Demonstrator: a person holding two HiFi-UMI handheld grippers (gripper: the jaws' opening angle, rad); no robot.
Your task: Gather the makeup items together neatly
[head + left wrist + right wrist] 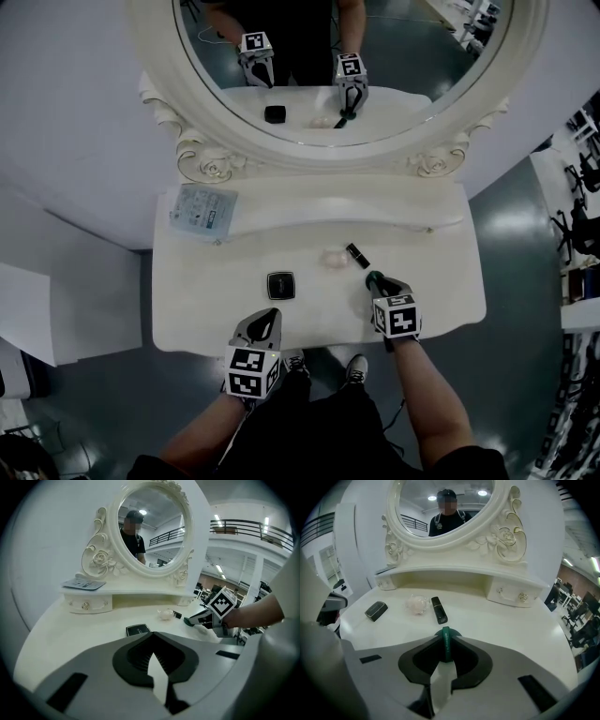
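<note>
- Filling most of the head view was a white dressing table (216, 300), and all the loose makeup items lay on its lower top.
- At the far side stood an oval mirror (375, 28) in a carved cream frame; its glass reflected both grippers and some of the items.
- The left gripper (272, 316) hung over the near edge of the table, left of centre. Its jaws were together with nothing between them (its own view showed the tips meeting over bare tabletop).
- The right gripper (374, 279) was low over the table, right of centre. Its jaws were clamped on a slim green stick (446, 645), which poked out past the tips toward the mirror.
- A pale blue packet (203, 210) lay flat on the raised shelf at the far left, well apart from everything else.
- A square black compact (280, 285) lay flat near the table's middle, just beyond the left gripper.
- A small clear, pinkish puff-like item (333, 257) sat to the right of the compact and a little farther back.
- A black lipstick tube (357, 254) lay on its side just to the right of the puff, close beside it, and just beyond the tip of the green stick.
</note>
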